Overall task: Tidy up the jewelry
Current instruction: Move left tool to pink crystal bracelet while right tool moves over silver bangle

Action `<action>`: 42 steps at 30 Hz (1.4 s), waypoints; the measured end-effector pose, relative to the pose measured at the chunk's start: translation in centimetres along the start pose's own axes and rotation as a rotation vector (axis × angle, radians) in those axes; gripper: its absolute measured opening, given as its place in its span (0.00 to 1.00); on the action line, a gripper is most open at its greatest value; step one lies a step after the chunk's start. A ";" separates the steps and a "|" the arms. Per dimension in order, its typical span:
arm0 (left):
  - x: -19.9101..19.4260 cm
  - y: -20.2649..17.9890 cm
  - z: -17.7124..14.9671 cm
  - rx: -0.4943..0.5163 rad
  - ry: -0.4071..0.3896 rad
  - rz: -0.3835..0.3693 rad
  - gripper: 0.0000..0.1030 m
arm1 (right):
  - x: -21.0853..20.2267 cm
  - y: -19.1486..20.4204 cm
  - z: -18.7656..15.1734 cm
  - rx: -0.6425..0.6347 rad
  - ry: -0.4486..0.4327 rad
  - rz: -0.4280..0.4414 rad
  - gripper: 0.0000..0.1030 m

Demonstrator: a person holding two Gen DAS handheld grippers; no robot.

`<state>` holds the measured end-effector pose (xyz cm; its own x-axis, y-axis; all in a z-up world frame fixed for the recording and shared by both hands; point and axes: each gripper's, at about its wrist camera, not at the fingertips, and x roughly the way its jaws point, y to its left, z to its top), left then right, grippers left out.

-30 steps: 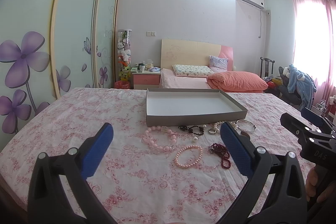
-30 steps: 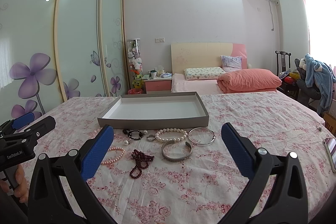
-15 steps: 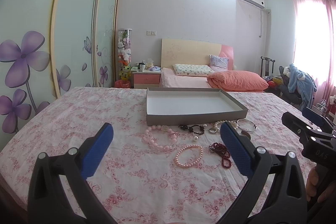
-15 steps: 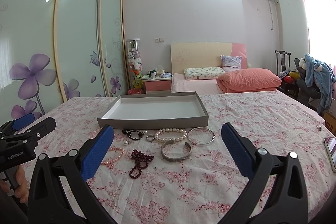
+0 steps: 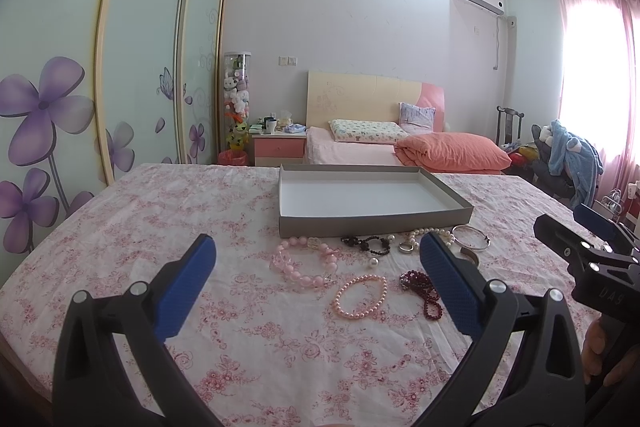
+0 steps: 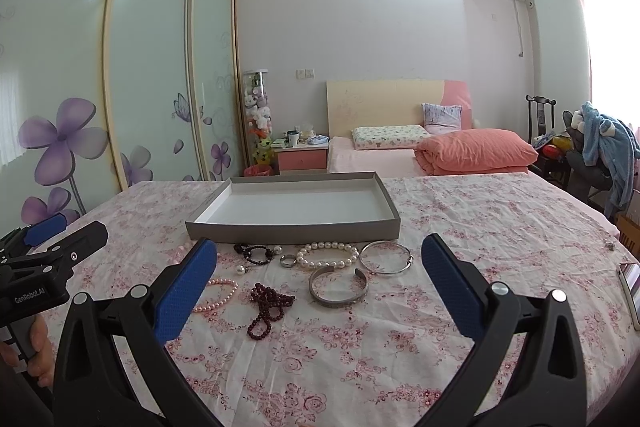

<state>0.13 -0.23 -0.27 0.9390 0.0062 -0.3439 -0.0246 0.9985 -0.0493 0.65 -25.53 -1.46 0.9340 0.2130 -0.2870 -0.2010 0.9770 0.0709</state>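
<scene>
Left claw hung above floral bedspread, blue pads wide apart, nothing between. Right claw likewise spread, empty. Grey tray sat on bed beyond jewelry, white inside bare. Jewelry lay in loose cluster just before tray's near wall: pink bead bracelet, pale pink pearl bracelet, dark red bead strand, white pearl bracelet, silver cuff, thin silver bangle, ring.

My tool pads: blue
Tray: grey outside, white inside
Bedsheet: white, pink floral
Bead bracelet: pink
Bead string: dark red
</scene>
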 end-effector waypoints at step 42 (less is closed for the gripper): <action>16.3 5.0 -0.5 -0.024 0.502 0.023 0.96 | 20.6 -6.7 -1.5 0.041 0.616 -0.138 0.83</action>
<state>15.14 4.80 -6.59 0.6572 -0.0053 -0.7537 -0.0564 0.9968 -0.0562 20.83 -27.62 -9.25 0.6063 0.0631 -0.7927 -0.0682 0.9973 0.0272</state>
